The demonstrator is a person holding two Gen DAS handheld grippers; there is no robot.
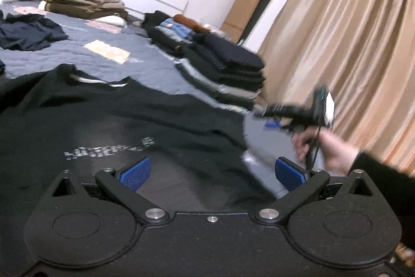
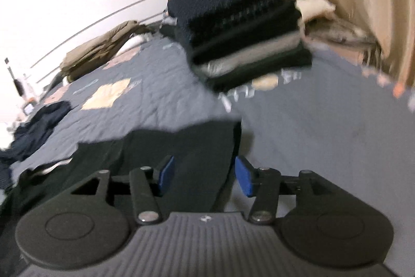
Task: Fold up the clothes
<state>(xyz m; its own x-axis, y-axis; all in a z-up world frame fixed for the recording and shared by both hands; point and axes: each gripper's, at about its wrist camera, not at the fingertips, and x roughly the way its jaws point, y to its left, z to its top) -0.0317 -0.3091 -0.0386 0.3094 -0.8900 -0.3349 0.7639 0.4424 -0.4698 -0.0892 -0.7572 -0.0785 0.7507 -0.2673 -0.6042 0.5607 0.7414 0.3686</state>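
While both blue-padded tools hang over the bed, the stock reads as follows.

Garment in work: one black T-shirt [image 1: 109, 121] with pale chest print and a white neck label, spread flat on the grey quilted bedspread [image 1: 145, 53], directly under both tools.
Left gripper [image 1: 211, 173]: one; jaws spread wide, nothing pinched, the shirt's chest lying below the gap.
Right gripper [image 2: 205, 174]: one; jaws apart, pads clear of the cloth, the shirt's right edge [image 2: 181, 144] showing beneath the gap. Seen from the left camera it is blurred, held in a hand [image 1: 329, 149] with a dark sleeve, beside the shirt's far side.
Folded stack [image 2: 246, 30]: one pile of dark and grey folded clothes on the bedspread beyond the shirt; exact count of layers cannot be told through the blur.
Second pile [image 1: 176, 27]: one looser heap, with denim blue and rust-brown items, farther along the bed.
Unfolded dark garment [image 1: 28, 33]: one, crumpled, well apart from the shirt.
Tan bundle [image 1: 83, 0]: one, at the bed's far end by the white wall.
Beige curtain [image 1: 350, 30]: one, beside the bed.
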